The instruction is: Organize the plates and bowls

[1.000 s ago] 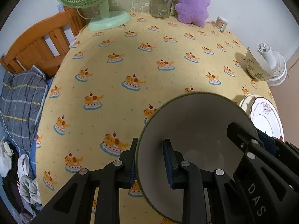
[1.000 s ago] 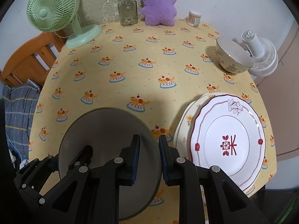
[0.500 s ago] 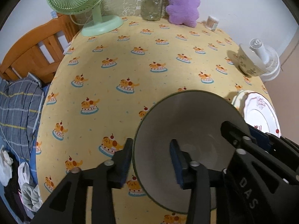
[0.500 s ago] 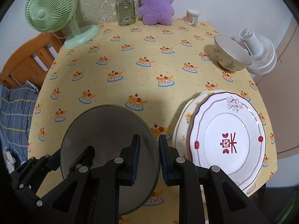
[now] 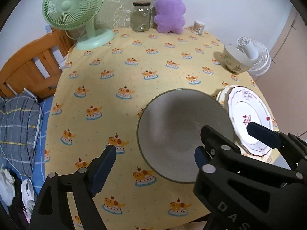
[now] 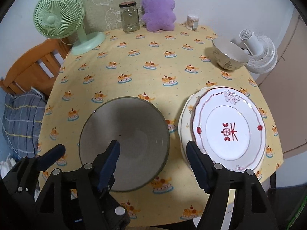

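Note:
A large grey bowl (image 5: 180, 132) (image 6: 124, 141) sits on the yellow tablecloth near the front edge. My left gripper (image 5: 155, 157) is open, its fingers either side of the bowl's left rim, not gripping it. My right gripper (image 6: 153, 163) is open, straddling the bowl's right rim. A white plate with red motifs (image 6: 228, 130) (image 5: 249, 120) lies on a cream plate (image 6: 185, 122) to the right of the bowl. A floral cream bowl (image 6: 228, 56) (image 5: 235, 60) stands at the far right.
A green desk fan (image 6: 61, 17), a glass jar (image 6: 130, 17), a purple plush toy (image 6: 159, 11) and a toothpick holder (image 6: 192, 22) line the back. A white fan (image 6: 259, 51) stands beyond the right edge. A wooden bed frame (image 5: 28, 65) is to the left.
Both grippers have opened and let go of the grey bowl, which now rests on the table. Both have drawn back and up a little.

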Action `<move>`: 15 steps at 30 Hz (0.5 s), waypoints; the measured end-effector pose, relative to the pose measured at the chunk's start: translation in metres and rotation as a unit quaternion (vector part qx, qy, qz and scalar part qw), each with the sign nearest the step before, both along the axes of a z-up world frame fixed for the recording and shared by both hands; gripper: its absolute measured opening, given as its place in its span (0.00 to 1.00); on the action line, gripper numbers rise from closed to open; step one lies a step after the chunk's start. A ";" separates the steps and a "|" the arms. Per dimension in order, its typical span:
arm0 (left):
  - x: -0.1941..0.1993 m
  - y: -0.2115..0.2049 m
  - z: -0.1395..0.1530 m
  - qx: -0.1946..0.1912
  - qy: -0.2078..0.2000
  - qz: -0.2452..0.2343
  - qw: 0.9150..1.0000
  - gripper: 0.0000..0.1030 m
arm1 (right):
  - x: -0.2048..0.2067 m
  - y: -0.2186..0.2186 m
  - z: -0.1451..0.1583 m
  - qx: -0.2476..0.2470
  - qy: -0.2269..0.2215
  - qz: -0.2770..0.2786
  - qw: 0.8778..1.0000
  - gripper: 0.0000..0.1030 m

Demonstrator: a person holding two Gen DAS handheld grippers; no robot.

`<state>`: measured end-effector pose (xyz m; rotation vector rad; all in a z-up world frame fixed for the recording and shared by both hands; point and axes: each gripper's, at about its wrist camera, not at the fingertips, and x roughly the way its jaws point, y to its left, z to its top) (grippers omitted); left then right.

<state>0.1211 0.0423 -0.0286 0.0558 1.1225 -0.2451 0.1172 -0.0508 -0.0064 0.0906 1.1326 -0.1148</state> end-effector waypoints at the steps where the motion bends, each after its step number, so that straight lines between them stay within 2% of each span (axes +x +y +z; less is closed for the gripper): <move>1: -0.001 0.000 0.002 -0.001 -0.002 0.000 1.000 0.84 | -0.001 0.000 0.004 -0.002 -0.004 0.000 1.000 0.78; 11: -0.001 -0.022 0.028 -0.004 -0.036 0.017 0.999 0.84 | -0.001 -0.021 0.027 0.009 -0.033 0.009 0.999 0.81; 15: 0.003 -0.036 0.036 -0.002 -0.046 0.036 0.998 0.84 | 0.007 -0.040 0.036 0.017 -0.041 0.034 0.998 0.81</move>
